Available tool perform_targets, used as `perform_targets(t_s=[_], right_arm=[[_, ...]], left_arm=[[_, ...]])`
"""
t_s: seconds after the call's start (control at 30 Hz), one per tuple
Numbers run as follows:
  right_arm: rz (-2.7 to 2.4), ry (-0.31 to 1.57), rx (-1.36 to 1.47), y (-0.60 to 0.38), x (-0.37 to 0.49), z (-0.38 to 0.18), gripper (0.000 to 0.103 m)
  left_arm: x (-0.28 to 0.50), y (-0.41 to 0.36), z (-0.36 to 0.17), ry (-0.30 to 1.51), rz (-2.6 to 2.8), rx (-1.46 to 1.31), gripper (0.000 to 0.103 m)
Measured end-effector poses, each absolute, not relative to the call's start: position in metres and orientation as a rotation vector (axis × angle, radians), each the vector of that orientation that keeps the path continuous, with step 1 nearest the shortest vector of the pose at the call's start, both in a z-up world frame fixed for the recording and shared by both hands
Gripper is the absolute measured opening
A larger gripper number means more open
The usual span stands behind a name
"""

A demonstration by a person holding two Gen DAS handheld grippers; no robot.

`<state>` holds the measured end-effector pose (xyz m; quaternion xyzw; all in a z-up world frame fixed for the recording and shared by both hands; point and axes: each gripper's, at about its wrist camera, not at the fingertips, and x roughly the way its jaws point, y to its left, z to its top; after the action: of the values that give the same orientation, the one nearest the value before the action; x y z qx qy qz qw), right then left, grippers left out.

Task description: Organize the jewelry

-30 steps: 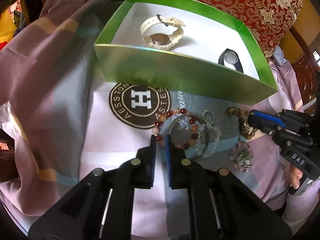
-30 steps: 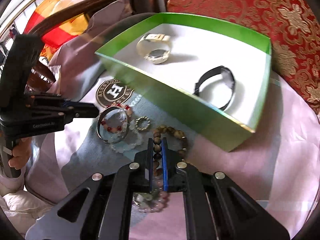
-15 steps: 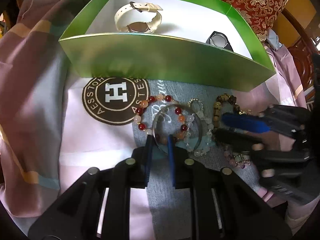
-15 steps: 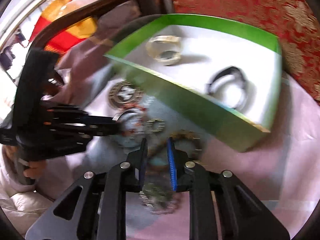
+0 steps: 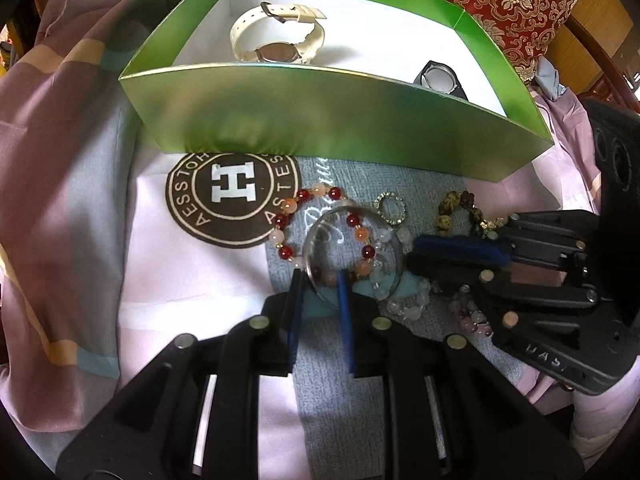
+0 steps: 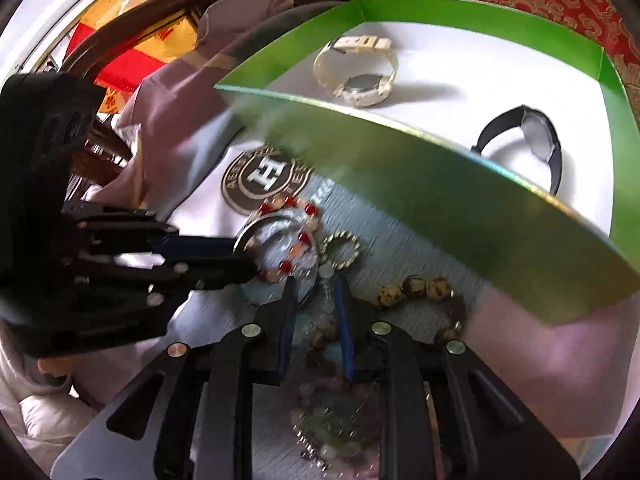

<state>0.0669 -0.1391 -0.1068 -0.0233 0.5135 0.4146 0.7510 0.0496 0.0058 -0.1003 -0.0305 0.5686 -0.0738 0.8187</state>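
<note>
The left hand-held gripper [image 5: 319, 278] is partly open, its two blue-lined fingers set on either side of the near rim of a silver bangle [image 5: 394, 248], with the metal not visibly pinched. Inside and over that bangle lies a bracelet of red and orange beads [image 5: 285, 216], just ahead of the fingertips. The right hand-held gripper [image 6: 314, 285] is also partly open and holds nothing; a clear bead bracelet [image 5: 404, 306] lies just under and ahead of its tips. Seen from the left camera, it reaches in from the right, close beside the bangle. A small sparkling ring [image 5: 389, 208] sits just beyond the bangle, and a dark brown bead bracelet [image 6: 416, 288] lies to the right of the right gripper's fingers. Farther ahead of both grippers stands a green box [image 5: 340, 120], holding a cream watch [image 5: 276, 38] and a black watch [image 6: 536, 140], well apart. Everything rests on a pale printed cloth [image 5: 160, 272].
</note>
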Motion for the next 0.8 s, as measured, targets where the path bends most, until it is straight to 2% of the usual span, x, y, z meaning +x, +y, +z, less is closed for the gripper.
perform_targets(t_s=[0.07,0.17,0.3,0.47,0.8], right_arm=[[0.889,1.124,-0.089,-0.138,0.063,-0.103,0.007],[0.862,1.1,-0.138,-0.142,0.055,-0.094,0.006],[0.828,1.043,-0.126,-0.153,0.055,-0.08,0.006],[0.773,0.997,-0.058,-0.185,0.066,-0.061,0.007],[0.673,1.082,-0.11,-0.19,0.076,-0.082,0.007]], left_arm=[[0.05,0.006,-0.1,1.211,-0.157,-0.066,0.016],[0.05,0.006,-0.1,1.213,-0.154,-0.066,0.016],[0.05,0.007,-0.095,1.201,-0.134,-0.054,0.011],[0.053,0.007,-0.091,1.19,-0.124,-0.047,0.011],[0.071,-0.007,-0.093,1.178,-0.142,0.027,0.012]])
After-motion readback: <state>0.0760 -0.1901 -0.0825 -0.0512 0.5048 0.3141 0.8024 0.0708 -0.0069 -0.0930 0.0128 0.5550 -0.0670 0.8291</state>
